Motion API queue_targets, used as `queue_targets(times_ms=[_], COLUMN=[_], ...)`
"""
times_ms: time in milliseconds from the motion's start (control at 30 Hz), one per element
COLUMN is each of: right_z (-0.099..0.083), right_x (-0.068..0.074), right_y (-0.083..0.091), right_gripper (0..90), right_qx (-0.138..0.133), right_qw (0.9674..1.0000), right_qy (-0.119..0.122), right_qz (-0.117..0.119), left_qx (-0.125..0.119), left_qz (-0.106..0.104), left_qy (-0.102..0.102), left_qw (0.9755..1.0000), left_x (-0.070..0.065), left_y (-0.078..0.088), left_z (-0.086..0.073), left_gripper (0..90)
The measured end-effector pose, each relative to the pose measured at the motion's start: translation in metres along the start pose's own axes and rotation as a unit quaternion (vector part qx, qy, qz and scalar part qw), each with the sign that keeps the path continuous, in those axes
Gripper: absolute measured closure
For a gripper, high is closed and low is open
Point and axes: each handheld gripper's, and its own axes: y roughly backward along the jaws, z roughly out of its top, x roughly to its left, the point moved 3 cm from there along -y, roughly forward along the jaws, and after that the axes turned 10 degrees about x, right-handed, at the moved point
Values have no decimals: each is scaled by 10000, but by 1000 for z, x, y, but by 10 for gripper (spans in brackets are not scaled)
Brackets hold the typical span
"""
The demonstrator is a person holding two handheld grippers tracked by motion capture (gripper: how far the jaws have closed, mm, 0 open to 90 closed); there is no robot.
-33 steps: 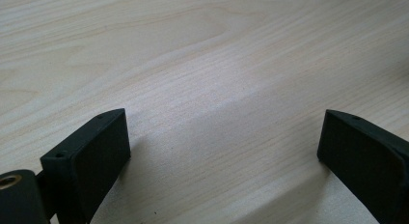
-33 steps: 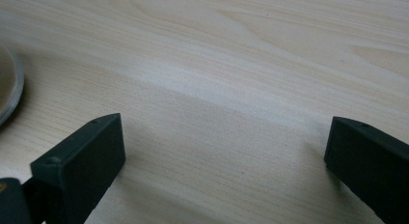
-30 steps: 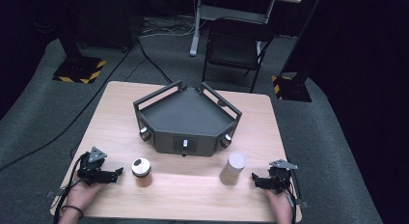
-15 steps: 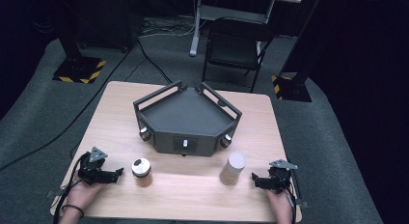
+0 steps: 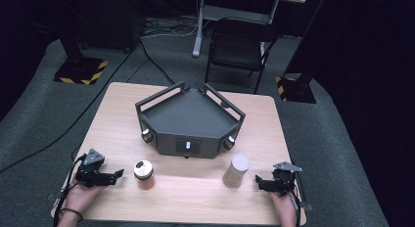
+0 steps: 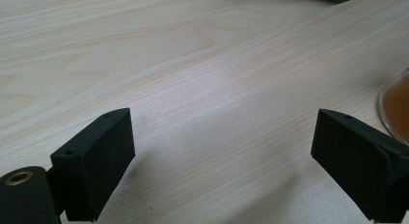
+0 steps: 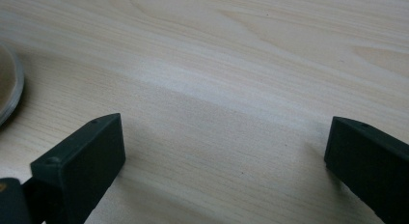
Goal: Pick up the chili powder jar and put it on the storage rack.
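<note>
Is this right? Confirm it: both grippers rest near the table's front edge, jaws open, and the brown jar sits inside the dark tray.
Not quite. In the high view the brown jar stands on the table, in front of the dark tray, beside the left gripper. The rest holds.

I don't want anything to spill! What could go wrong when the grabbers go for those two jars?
1. The small amber jar with the black-and-white lid stands upright beside the open left gripper; a sideways bump might topple it.
2. The tall pale cylinder jar with a white lid is slim, so the open right gripper could tip it.
3. Either jar might knock the dark grey angular tray close behind.
</note>
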Motion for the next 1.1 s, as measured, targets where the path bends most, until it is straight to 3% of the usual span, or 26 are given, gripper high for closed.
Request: queue_targets(times_ms=[400,867,1100], right_z=[0,0,0], right_x=[0,0,0], right_y=[0,0,0], right_gripper=[0,0,0], right_qx=[1,1,1], right_qw=[10000,10000,10000], right_qy=[-2,-3,-3], right_qz=[0,-1,-1], left_qx=[-165,-274,-166], left_qz=[-305,-692,-866], left_qy=[-252,-600,-790], left_qw=[9991,9954,9930], left_x=[3,4,1], left_y=[9,18,22], left_z=[-1,2,8], left_gripper=[85,75,70])
